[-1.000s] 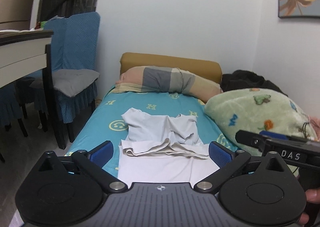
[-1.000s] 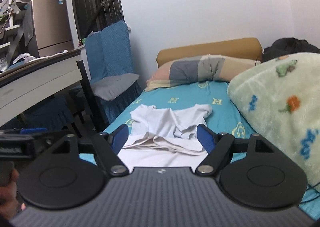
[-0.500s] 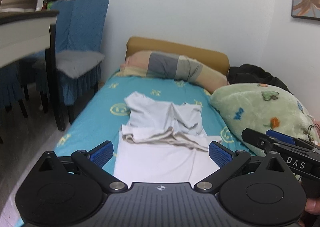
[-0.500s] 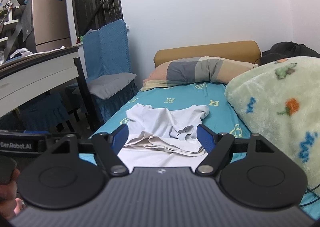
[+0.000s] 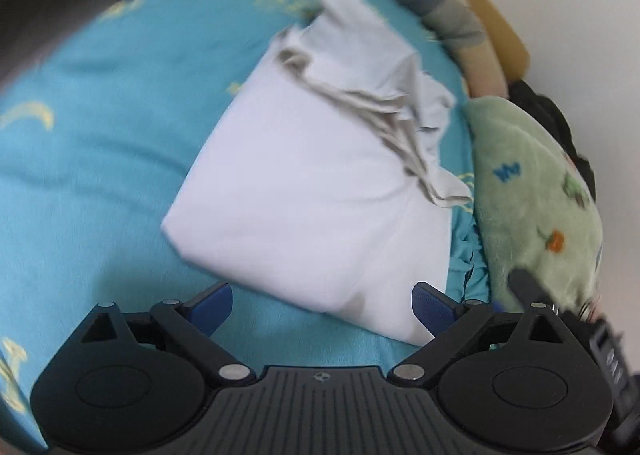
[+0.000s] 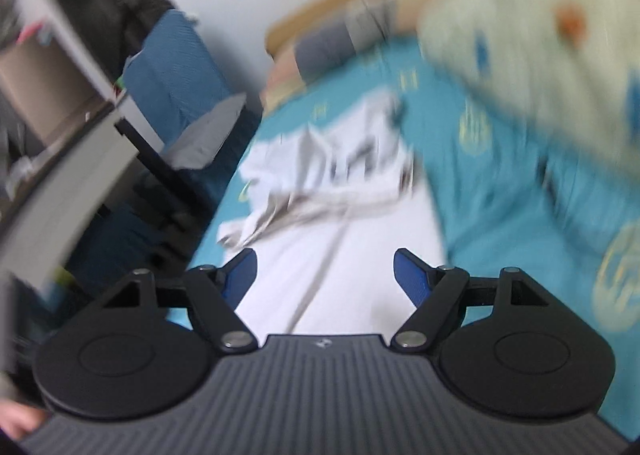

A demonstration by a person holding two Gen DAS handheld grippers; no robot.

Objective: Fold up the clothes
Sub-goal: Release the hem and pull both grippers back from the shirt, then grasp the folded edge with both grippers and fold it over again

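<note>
Bed (image 5: pixel 100 159), turquoise sheet: carries all items. White garment (image 5: pixel 312 191), half-folded, bunched at far end, lying mid-bed just ahead of both tools. Left hand-held gripper (image 5: pixel 322 305): jaws apart, empty, above garment's near edge. Right hand-held gripper (image 6: pixel 325 275): jaws apart, empty, over garment.

Soft, even indoor light is falling without hard shadows or glare. Motion blur is smearing everything beyond the tongs, more strongly in the right wrist view, while fisheye distortion is bending the edges.
</note>
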